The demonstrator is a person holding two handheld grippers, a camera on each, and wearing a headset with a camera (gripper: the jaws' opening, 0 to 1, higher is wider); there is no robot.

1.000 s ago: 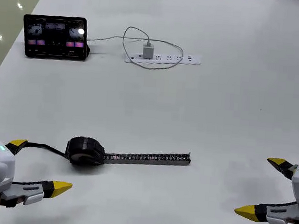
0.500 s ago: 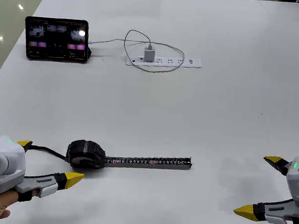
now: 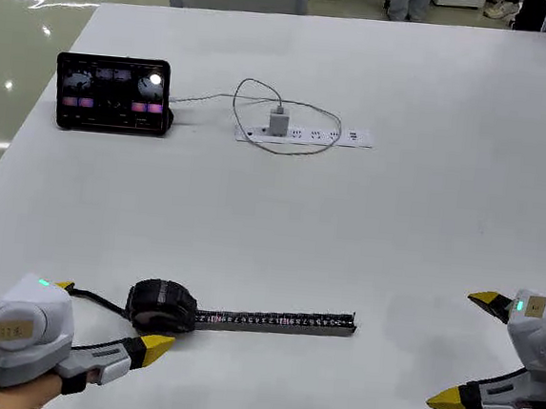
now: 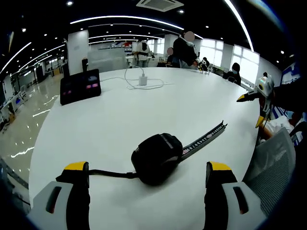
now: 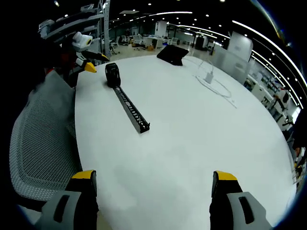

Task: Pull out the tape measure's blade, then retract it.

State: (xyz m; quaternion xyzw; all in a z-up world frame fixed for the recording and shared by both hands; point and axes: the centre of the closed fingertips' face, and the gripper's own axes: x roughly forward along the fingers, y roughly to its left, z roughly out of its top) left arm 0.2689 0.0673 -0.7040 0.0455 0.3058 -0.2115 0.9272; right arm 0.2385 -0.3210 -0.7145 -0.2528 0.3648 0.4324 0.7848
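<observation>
White worktop [image 3: 348, 221]: tape measure [image 3: 161, 305] lower left, blade [image 3: 277, 321] out toward centre. Left gripper [image 3: 110, 317] open beside its case, right gripper [image 3: 465, 350] open, empty, lower right.

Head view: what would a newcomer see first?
The tape measure lies at lower left, its blade drawn out to the right. The left hand-held gripper is open close to its case; the right hand-held gripper is open, apart from the blade's tip. A lit tablet stands upper left.
</observation>
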